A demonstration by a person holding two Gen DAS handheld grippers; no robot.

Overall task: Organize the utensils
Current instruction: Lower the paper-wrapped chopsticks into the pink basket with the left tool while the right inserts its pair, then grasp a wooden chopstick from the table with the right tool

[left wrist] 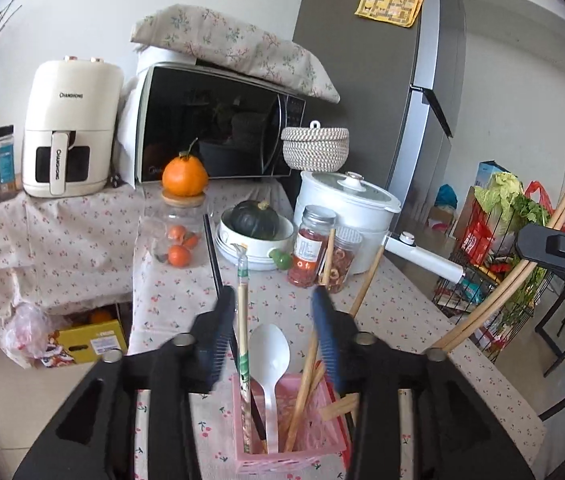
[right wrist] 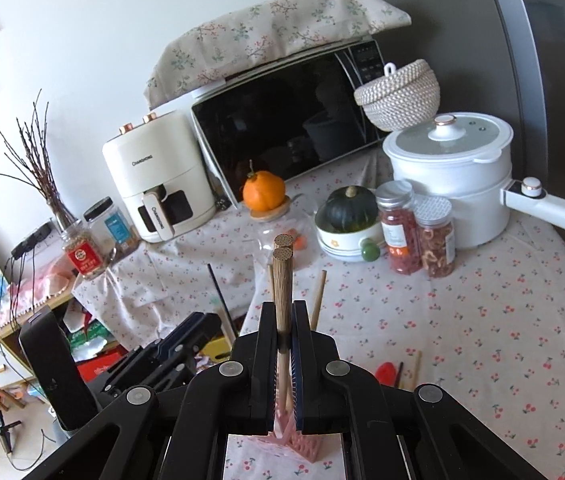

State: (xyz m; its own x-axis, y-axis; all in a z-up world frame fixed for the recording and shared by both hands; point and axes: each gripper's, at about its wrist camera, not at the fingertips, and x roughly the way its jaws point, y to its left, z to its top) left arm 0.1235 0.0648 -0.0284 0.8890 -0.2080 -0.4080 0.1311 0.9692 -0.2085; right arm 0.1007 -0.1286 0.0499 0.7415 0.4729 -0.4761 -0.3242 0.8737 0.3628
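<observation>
While the right claw (right wrist: 284, 320) stays out of it for now, clamped tight on a pair of wooden chopsticks (right wrist: 283, 280) standing near upright, we see the pink holder (right wrist: 306, 446) sitting directly beneath it on the tabletop (right wrist: 482, 320). Long axis already lines up with the drop. Left claw (left wrist: 278, 312) is about half open, empty, hovering right over the same holder (left wrist: 282, 460) with its white spoon (left wrist: 269, 350) and chopsticks. Red spoon (right wrist: 385, 372) lies on the cloth just right of the right claw, nearer that hand.
</observation>
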